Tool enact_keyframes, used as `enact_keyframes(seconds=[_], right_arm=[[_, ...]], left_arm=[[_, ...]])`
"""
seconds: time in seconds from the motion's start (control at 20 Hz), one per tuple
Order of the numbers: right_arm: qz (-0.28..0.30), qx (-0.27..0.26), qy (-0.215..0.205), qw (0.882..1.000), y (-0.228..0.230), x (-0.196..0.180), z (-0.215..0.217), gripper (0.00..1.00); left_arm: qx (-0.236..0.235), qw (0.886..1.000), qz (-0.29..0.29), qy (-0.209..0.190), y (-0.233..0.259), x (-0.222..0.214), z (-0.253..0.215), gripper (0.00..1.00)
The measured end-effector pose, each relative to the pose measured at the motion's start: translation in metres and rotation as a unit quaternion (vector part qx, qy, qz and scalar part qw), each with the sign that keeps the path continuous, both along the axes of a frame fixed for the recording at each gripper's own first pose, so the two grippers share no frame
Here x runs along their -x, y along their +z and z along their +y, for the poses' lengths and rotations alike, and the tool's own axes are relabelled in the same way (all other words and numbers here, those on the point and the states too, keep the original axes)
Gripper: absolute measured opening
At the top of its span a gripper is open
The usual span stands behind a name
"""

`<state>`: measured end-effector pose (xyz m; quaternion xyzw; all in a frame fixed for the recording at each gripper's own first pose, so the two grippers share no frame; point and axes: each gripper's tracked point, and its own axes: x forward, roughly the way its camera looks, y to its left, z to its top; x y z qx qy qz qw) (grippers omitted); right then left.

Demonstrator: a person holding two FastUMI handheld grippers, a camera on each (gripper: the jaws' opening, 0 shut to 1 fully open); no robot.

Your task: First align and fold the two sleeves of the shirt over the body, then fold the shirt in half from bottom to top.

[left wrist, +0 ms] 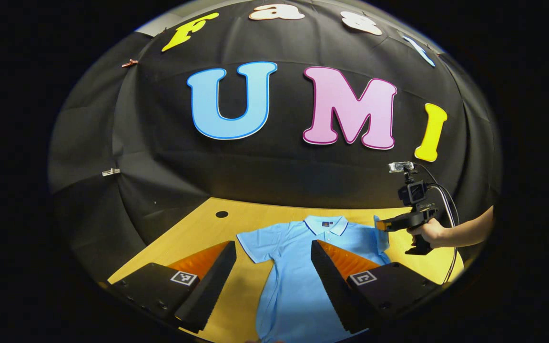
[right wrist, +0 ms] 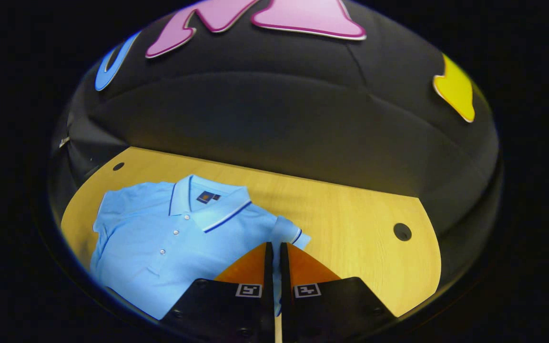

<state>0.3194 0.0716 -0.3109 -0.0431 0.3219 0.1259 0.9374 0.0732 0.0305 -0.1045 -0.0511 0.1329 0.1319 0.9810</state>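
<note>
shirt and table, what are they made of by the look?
Shirt: soft knit cloth, probably cotton pique, matte; it drapes and creases, with a striped rib collar and small buttons. Table: wood or wood-look laminate, smooth with a slight sheen; fine grain lines and a round hole.

In the left gripper view the shirt (left wrist: 293, 281) runs off the bottom of the frame, its hem unseen, and the left gripper's fingers (left wrist: 331, 281) cover part of its body. At right, the arm (left wrist: 465, 233) is cut by the edge. In the right gripper view the right gripper (right wrist: 275, 252) hides the sleeve (right wrist: 289, 236) where it pinches; the shirt's lower half is cut off at lower left.
</note>
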Motion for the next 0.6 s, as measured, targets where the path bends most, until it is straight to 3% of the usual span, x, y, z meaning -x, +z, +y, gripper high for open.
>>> enact_keyframes(seconds=[0.2, 0.3, 0.35, 0.45, 0.5, 0.55, 0.6], right_arm=[[0.009, -0.005, 0.043, 0.999, 0.0, 0.014, 0.057, 0.1], [0.026, -0.023, 0.07, 0.997, -0.01, 0.025, 0.086, 0.22], [0.033, -0.029, 0.082, 0.996, -0.01, 0.032, 0.094, 0.44], [0.035, -0.038, 0.103, 0.993, -0.008, 0.04, 0.108, 0.71], [0.032, -0.038, 0.107, 0.993, -0.005, 0.043, 0.108, 0.76], [0.029, -0.038, 0.107, 0.993, -0.003, 0.044, 0.106, 0.96], [0.026, -0.04, 0.104, 0.993, 0.002, 0.047, 0.101, 0.98]], left_arm=[[0.008, 1.0, 0.002, 0.013, -0.005, 0.008, 0.01, 1.0], [0.014, 1.0, 0.003, 0.019, -0.008, 0.008, 0.014, 1.0], [0.017, 1.0, 0.003, 0.021, -0.009, 0.007, 0.016, 1.0], [0.023, 1.0, 0.003, 0.021, -0.013, 0.0, 0.02, 1.0], [0.026, 0.999, 0.004, 0.019, -0.016, -0.004, 0.02, 1.0], [0.029, 0.999, 0.005, 0.018, -0.019, -0.011, 0.022, 0.99], [0.032, 0.999, 0.006, 0.017, -0.023, -0.019, 0.025, 0.99]])
